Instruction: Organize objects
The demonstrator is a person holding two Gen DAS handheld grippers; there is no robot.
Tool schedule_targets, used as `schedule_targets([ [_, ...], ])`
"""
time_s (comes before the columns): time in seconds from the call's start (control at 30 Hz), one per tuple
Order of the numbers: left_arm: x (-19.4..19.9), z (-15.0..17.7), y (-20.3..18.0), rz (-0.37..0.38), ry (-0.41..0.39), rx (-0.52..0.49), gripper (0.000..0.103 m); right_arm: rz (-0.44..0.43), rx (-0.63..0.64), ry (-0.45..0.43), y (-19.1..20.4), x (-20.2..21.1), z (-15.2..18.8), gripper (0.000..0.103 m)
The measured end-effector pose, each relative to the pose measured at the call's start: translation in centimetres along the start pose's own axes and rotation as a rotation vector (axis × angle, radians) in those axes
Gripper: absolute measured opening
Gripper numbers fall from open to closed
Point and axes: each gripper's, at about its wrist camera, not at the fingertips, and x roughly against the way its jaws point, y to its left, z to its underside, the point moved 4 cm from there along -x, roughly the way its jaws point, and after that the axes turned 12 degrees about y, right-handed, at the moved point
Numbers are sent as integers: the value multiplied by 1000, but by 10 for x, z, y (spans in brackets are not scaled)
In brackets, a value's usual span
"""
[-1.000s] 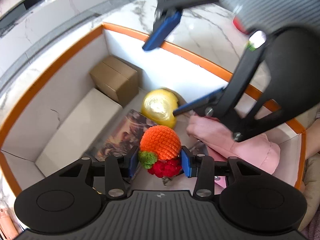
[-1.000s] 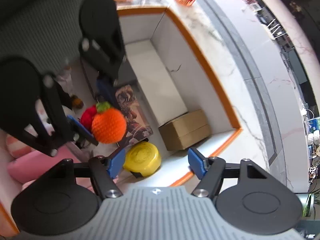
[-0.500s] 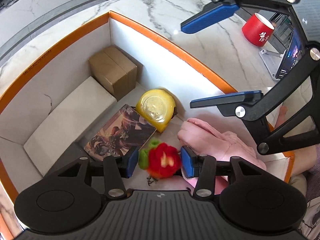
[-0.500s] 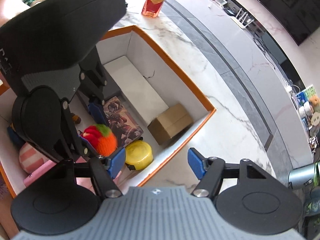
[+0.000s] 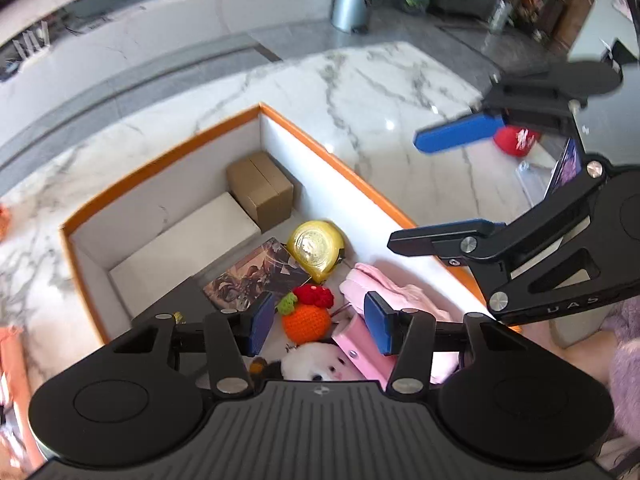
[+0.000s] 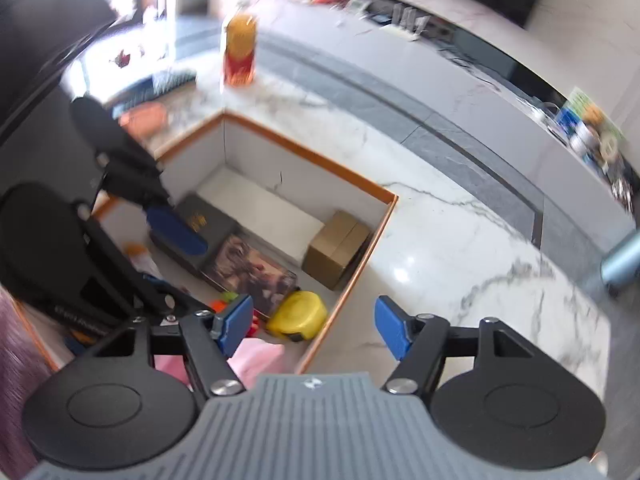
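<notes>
The orange-rimmed, white-walled open box (image 5: 362, 184) sits on the white grey-veined marble surface (image 5: 360, 80), with wide bare marble beyond its far and right edges. Inside it, the knitted orange fruit toy with a green leaf and red crocheted top (image 5: 306, 316) lies on the box floor, just in front of the yellow round tape measure (image 5: 318, 248) and beside the folded pink cloth (image 5: 396, 300). The left gripper (image 5: 320, 328) hangs above the toy with its blue-padded fingers apart, one on each side and neither touching it. A brown cardboard carton (image 5: 262, 190) fills the far corner, a flat white box (image 5: 188, 240) lies along the left wall, and a picture-covered flat box (image 5: 256, 276) rests between that and the tape measure, leaving little free floor. A white plush toy (image 5: 316, 364) shows at the near edge, partly hidden by the gripper body. The right gripper (image 6: 314, 330) is over the box's near right rim with its fingers wide apart, holding nothing; below it the rim meets open marble. A dark flat box (image 6: 200, 220) bears gold writing too blurred to read. A red cup (image 5: 516, 140) with white characters, perhaps Chinese, stands on the marble, and an amber bottle with a red label (image 6: 239, 46) stands beyond the far corner.
</notes>
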Motion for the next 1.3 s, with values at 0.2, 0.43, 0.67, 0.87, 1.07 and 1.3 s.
schedule_targets([
  [0.2,50,34,-12,-33,-161,113,58,-60,-137,-137,15,37,27,70],
  [0.43,108,66,-35,-164,-402,214,67,-119,-268,-299,37,96,54,78],
  [0.67,139,104,-53,-262,-559,357,90,-97,-348,-402,63,137,88,89],
  [0.87,138,124,-64,-409,-602,393,96,-62,-362,-468,83,152,114,96],
  [1.07,128,139,-67,-404,-576,477,96,-51,-394,-463,93,147,131,102],
  [1.3,101,154,-74,-416,-518,494,96,21,-400,-388,103,114,145,102],
])
